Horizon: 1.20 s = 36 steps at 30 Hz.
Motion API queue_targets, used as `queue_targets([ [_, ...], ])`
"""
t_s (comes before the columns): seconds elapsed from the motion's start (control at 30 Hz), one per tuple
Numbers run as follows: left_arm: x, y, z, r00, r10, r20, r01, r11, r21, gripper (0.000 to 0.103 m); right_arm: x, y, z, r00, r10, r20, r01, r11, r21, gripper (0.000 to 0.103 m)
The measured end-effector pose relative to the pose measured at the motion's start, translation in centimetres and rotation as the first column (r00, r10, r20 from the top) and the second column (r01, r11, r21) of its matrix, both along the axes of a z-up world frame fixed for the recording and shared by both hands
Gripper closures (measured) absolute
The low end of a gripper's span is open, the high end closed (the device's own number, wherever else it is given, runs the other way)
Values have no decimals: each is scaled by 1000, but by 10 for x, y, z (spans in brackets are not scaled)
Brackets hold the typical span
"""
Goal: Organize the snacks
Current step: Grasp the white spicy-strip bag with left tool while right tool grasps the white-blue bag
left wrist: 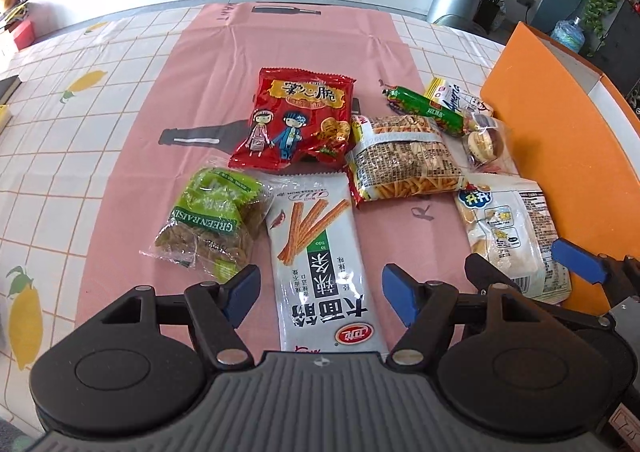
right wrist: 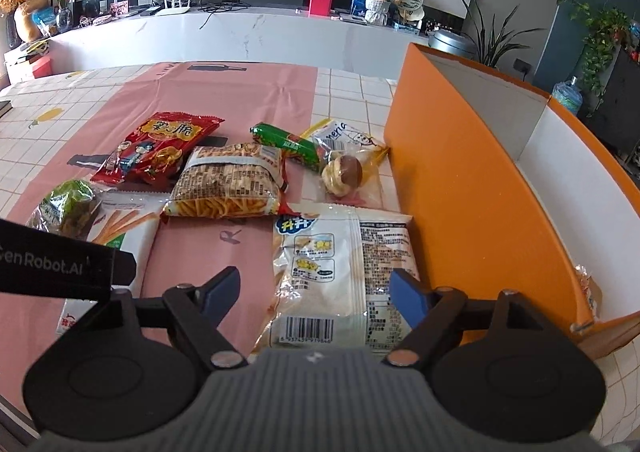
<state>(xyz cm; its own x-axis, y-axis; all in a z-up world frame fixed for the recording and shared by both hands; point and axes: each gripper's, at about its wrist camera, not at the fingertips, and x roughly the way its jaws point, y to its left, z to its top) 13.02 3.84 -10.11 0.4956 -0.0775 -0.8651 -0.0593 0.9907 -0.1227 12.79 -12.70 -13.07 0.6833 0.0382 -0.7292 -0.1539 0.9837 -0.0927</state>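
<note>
Several snack packs lie on a pink mat (left wrist: 160, 99). My left gripper (left wrist: 320, 292) is open and empty, its jaws on either side of a white pack with orange sticks (left wrist: 316, 248). A green raisin bag (left wrist: 212, 215), a red bag (left wrist: 300, 119), a fries bag (left wrist: 404, 155) and a green sausage (left wrist: 428, 105) lie beyond. My right gripper (right wrist: 316, 292) is open and empty above a white biscuit bag (right wrist: 344, 264), which also shows in the left wrist view (left wrist: 512, 236). An orange box (right wrist: 472, 187) stands open at the right.
A small cake pack (right wrist: 344, 171) and a yellow-white sachet (right wrist: 344, 135) lie beside the box wall. A wrapper (right wrist: 588, 284) lies inside the box. The tiled tablecloth (left wrist: 52, 139) surrounds the mat. A white counter (right wrist: 240, 35) stands behind the table.
</note>
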Motion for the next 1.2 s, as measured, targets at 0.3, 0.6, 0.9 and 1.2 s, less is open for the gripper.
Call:
queue_targets([
  [0.3,5,2,-11,999,41,-22,-41,999,30,19,6,-7,-10,998,-20,-53,22,999,43,22],
  [0.6,0,14,-7,998,62,-12,-62,998,24,17,-10,-1,1,996,92,9,-92,984,155,27],
  [0.9,0,6,-14,999,-36,2,36,998,57,16,14,-36,-3,991,-101,-90,126,935,333,20],
  [1.2,4,-8,-20,996,-70,48,63,989,137,14,30,-22,-9,985,-137,-106,164,938,306,7],
])
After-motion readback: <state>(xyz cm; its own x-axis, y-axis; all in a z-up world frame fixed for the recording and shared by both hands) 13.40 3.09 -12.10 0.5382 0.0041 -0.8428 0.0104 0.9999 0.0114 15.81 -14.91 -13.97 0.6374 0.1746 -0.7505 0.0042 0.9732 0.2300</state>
